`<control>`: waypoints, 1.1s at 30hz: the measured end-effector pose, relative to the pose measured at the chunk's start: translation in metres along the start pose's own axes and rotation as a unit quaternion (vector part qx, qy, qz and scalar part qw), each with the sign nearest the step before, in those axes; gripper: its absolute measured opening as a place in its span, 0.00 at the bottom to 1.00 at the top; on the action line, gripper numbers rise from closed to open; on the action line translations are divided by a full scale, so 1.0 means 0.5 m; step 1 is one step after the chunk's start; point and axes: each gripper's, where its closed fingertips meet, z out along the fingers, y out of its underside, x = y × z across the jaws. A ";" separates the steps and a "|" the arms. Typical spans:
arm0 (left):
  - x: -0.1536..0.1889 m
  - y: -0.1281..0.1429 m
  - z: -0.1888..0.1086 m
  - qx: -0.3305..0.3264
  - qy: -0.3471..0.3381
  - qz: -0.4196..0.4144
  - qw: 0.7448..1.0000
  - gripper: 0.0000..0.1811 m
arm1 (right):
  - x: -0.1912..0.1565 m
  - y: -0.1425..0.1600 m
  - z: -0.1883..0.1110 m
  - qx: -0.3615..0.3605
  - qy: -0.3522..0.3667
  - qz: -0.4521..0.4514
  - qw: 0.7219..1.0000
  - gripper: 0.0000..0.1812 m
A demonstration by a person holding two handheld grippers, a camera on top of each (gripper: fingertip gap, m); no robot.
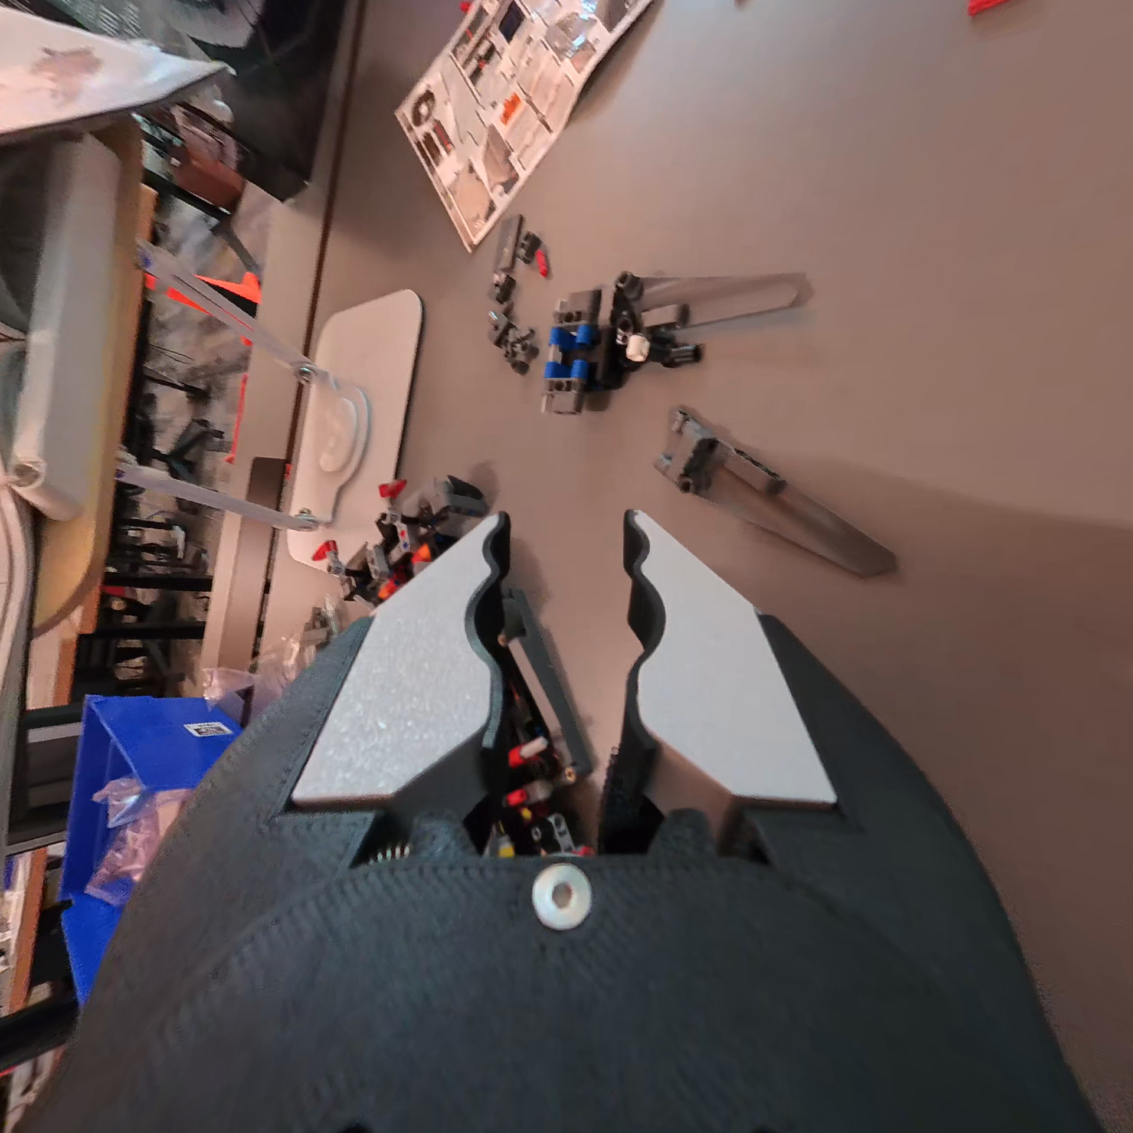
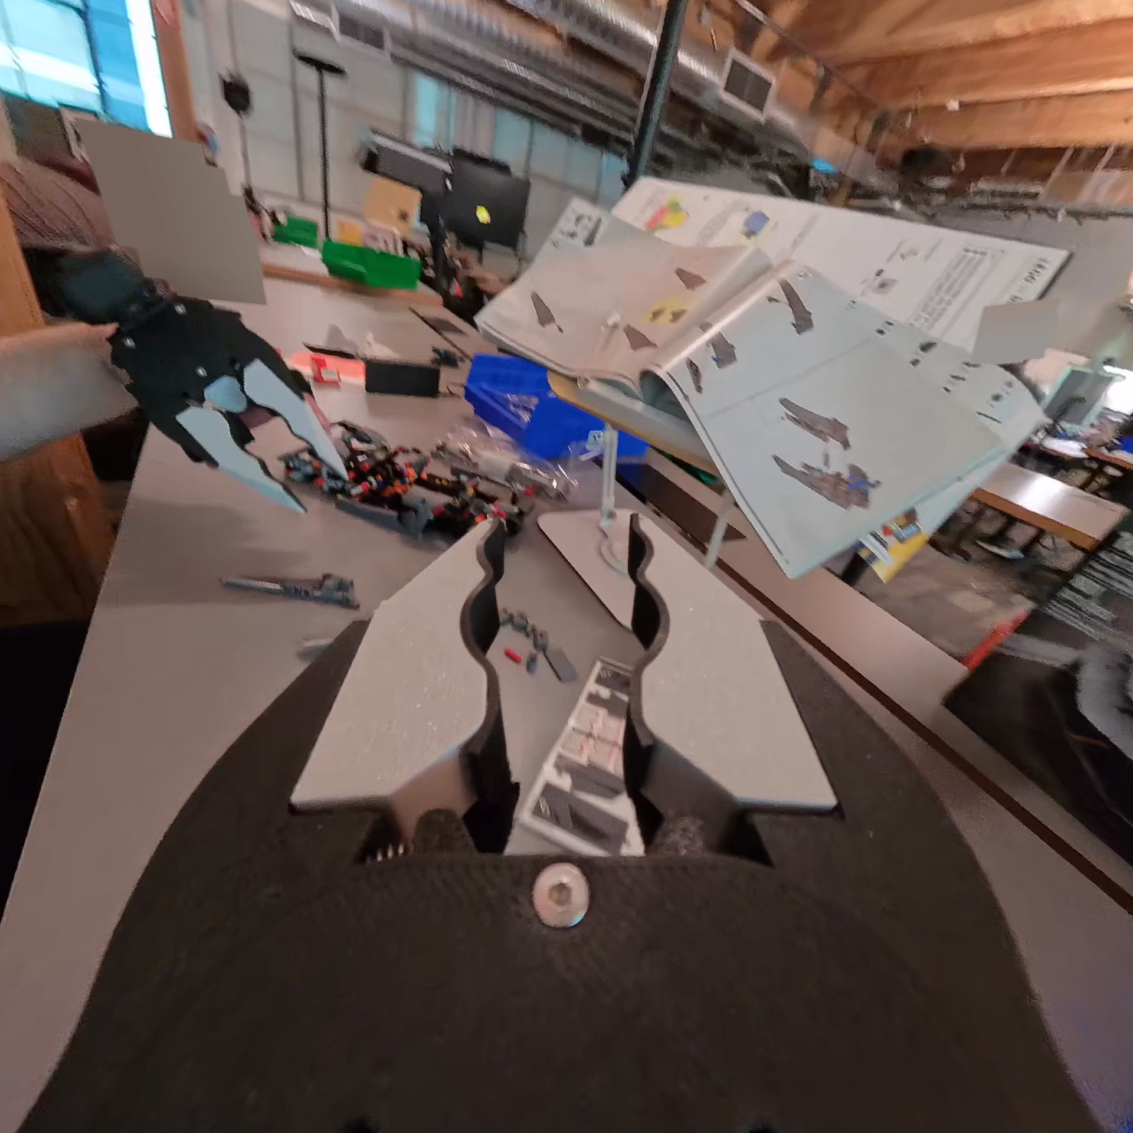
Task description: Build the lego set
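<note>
My left gripper (image 1: 567, 527) is open and hovers over a long dark lego frame (image 1: 542, 705) studded with red and orange pins, which shows between and under its fingers. In the right wrist view the left gripper (image 2: 322, 490) is at the left, open, one fingertip at the near end of that frame (image 2: 398, 478). A black sub-assembly with blue parts (image 1: 588, 343) and a long grey wing piece (image 1: 772, 490) lie on the table beyond. My right gripper (image 2: 564, 533) is open and empty, above small loose pieces (image 2: 533, 637) and a printed sheet (image 2: 582, 754).
An open instruction booklet (image 2: 736, 380) sits on a stand whose base (image 1: 362, 417) is on the table. A blue bin (image 2: 533, 404) and plastic bags (image 2: 509, 472) are behind the frame. A long grey part (image 2: 288, 588) lies at the left. The printed sheet (image 1: 515, 92) lies at the far side. The left gripper's tips are roughly 30 cm from the right gripper's. The stand whose base (image 1: 362, 417) is about 30 cm from my left fingertips and 40 cm from my right.
</note>
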 end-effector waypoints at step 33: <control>-0.101 -0.028 0.154 -0.007 -0.051 0.058 0.997 0.10 | -0.104 0.305 0.224 -0.317 -0.144 0.002 0.938 0.15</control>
